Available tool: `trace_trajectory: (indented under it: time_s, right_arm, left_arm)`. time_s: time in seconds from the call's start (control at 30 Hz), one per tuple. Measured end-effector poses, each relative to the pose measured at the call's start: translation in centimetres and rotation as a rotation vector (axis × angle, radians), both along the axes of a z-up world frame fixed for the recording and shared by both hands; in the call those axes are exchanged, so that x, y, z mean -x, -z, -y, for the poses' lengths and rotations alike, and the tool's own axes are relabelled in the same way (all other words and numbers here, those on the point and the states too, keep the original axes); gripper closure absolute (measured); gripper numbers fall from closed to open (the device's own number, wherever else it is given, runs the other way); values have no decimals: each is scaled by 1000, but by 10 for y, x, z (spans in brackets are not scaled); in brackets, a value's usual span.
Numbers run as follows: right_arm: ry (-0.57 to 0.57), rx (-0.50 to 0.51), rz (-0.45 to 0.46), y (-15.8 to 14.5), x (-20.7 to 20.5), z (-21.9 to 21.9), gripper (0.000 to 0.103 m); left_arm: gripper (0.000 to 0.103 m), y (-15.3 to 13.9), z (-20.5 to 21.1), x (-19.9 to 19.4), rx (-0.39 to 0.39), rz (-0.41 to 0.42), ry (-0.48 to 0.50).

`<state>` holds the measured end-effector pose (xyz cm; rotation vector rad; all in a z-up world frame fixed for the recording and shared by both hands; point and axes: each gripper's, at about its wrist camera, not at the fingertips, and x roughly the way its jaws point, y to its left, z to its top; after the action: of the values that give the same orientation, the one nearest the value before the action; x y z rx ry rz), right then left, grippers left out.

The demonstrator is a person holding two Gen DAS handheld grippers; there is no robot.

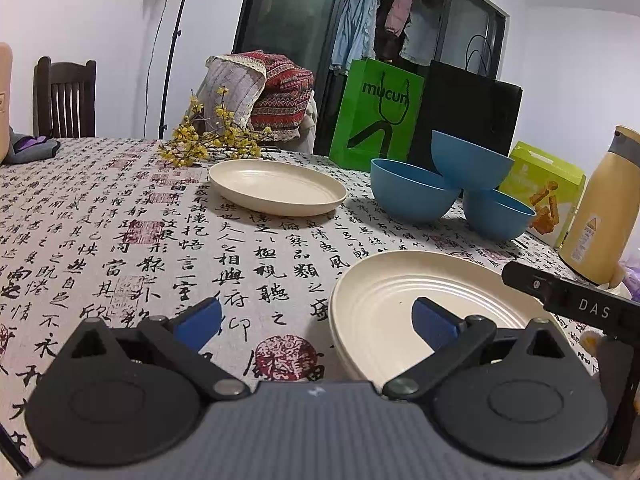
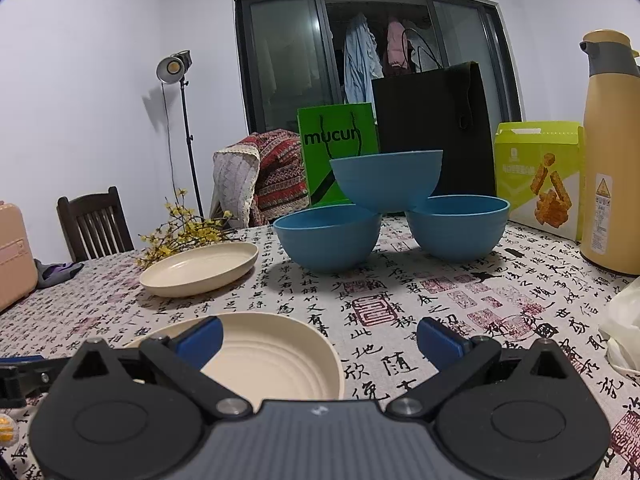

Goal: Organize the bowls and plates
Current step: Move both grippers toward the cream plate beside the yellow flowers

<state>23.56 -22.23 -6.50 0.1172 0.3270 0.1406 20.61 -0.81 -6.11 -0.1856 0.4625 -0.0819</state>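
Observation:
A cream plate [image 1: 276,186] [image 2: 200,268] lies alone at the far side of the table. A near stack of cream plates [image 1: 384,312] [image 2: 272,360] sits close in front of both grippers. Three blue bowls stand in a pyramid: a left bowl [image 1: 412,196] [image 2: 328,240], a right bowl [image 1: 496,216] [image 2: 458,226] and a top bowl [image 1: 470,160] [image 2: 386,178] resting on their rims. My left gripper [image 1: 316,320] is open, its right finger over the near stack. My right gripper [image 2: 320,340] is open, its left finger over the same stack.
A tablecloth [image 1: 120,248] printed with calligraphy covers the table. Yellow flower twigs [image 1: 204,140], a green bag [image 1: 376,116], a black bag [image 1: 468,112], a snack box [image 2: 540,176] and a yellow thermos [image 2: 612,152] stand along the far and right sides. A pink case [image 2: 12,248] sits at the left.

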Motion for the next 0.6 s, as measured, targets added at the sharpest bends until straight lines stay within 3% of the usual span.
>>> trace_trajectory:
  time_s: [0.4, 0.6]
  right_arm:
    - [-15, 2, -42, 2, -6, -1, 0]
    - [-25, -11, -57, 3, -8, 2, 0]
  left_arm:
    - [0, 7, -14, -14, 88, -107, -25]
    - [0, 9, -15, -16, 109, -120, -8]
